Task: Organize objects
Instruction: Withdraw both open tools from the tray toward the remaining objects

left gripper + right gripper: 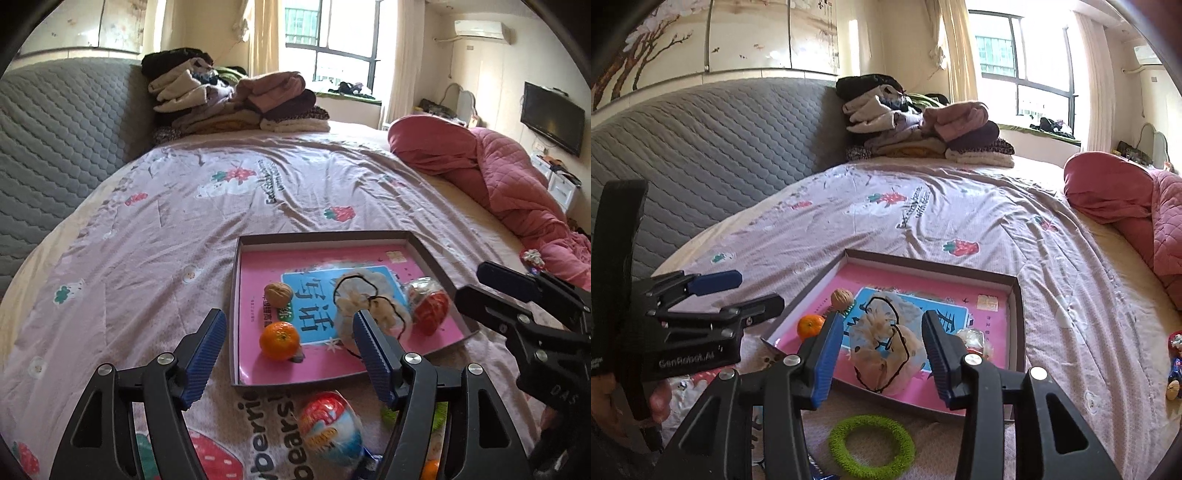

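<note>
With both grippers' fingers apart and empty — left gripper (290,354), right gripper (879,354) — the wrapped egg (330,428), left on the bed just outside the tray's (236,258) near edge, could be rolled away if nudged.

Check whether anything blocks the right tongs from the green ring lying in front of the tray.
Nothing visible does. The green ring lies alone on the bedsheet, just below the open, empty right tongs, on the near side of the tray.
</note>
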